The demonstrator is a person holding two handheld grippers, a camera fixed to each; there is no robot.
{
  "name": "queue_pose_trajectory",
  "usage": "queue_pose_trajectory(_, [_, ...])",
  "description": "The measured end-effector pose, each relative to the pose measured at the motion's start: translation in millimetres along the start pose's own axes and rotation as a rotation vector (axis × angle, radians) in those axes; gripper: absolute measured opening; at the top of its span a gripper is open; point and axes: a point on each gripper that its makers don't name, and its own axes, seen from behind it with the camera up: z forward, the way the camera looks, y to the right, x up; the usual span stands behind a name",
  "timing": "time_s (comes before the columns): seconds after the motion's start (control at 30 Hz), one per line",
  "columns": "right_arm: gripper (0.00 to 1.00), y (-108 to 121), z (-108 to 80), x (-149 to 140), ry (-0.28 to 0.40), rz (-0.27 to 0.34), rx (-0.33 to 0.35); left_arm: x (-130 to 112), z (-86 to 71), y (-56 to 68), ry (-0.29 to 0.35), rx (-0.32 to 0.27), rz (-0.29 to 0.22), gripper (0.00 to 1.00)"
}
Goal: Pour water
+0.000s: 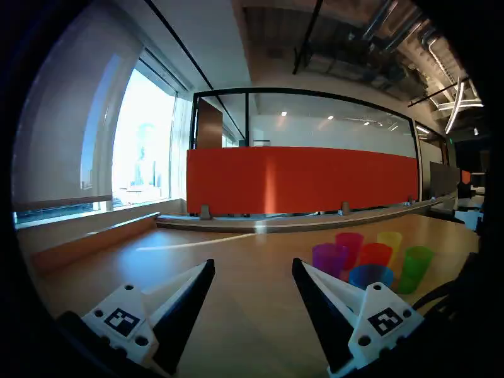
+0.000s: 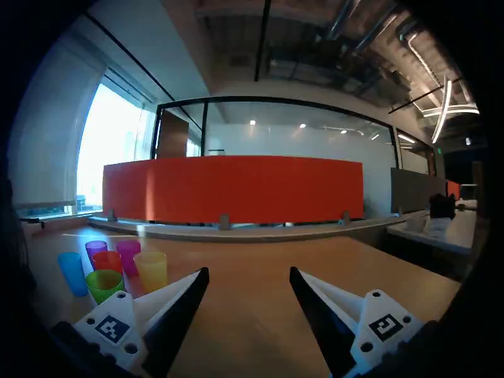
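Six coloured cups (image 1: pixel 375 254) stand upright in a tight cluster on the wooden counter (image 1: pixel 252 242), at the lower right of the left gripper view. The same cups (image 2: pixel 107 260) appear at the lower left of the right gripper view.

Left gripper (image 1: pixel 252 263): jaws released and spread wide, nothing between them, aimed at bare counter left of the cluster. Right gripper (image 2: pixel 249 271): jaws likewise spread and empty.

The cups look like thin, translucent plastic, so probably light, slightly flexible and smooth-walled, tapering toward the base. A hard squeeze would likely dent one, and a loose grip might let it slip. The best hold is judged to be across the side wall, a little above mid-height. The green cup (image 1: pixel 416 264) and blue cup (image 1: pixel 370 275) sit at the cluster's near edge and seem easiest to reach. Whether any cup holds water cannot be told.

The counter is level and glossy, so a light cup may slide if nudged. Behind it stands an orange partition (image 1: pixel 302 179) under glass. A bright window (image 1: pixel 142 151) is at left, and exposed pipes (image 1: pixel 378 38) are at upper right.
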Motion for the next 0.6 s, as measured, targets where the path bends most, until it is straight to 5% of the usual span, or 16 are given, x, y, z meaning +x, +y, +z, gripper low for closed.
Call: queue_pose_trajectory(0.6, [0.99, 0.8, -1.9, -0.5, -0.002, 0.003, 0.001, 0.6, 0.1, -0.5, 0.0, 0.0, 0.0, 1.0])
